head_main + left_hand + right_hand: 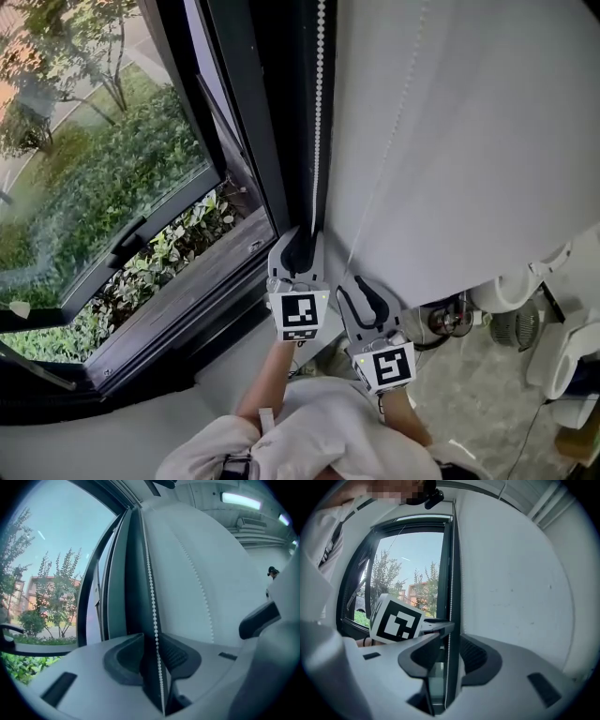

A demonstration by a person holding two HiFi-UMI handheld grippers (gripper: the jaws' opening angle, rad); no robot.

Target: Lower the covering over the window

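I hold the left gripper (298,236) half closed, unpinched, round the vertical white bead chain (320,112); the right gripper (353,279) gapes astride it lower down.

**Camera placement: 3 views**

Head view looks steeply down from above onto the window frame (262,94) and bead chain (320,94). The 2 gripper views sit close beneath the chain, facing up along it. All 3 share chain and frame.

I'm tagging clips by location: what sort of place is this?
Likely an office-type room, indoors: white roller blind with bead chain, dark window frame over shrubs outside, ceiling strip light.
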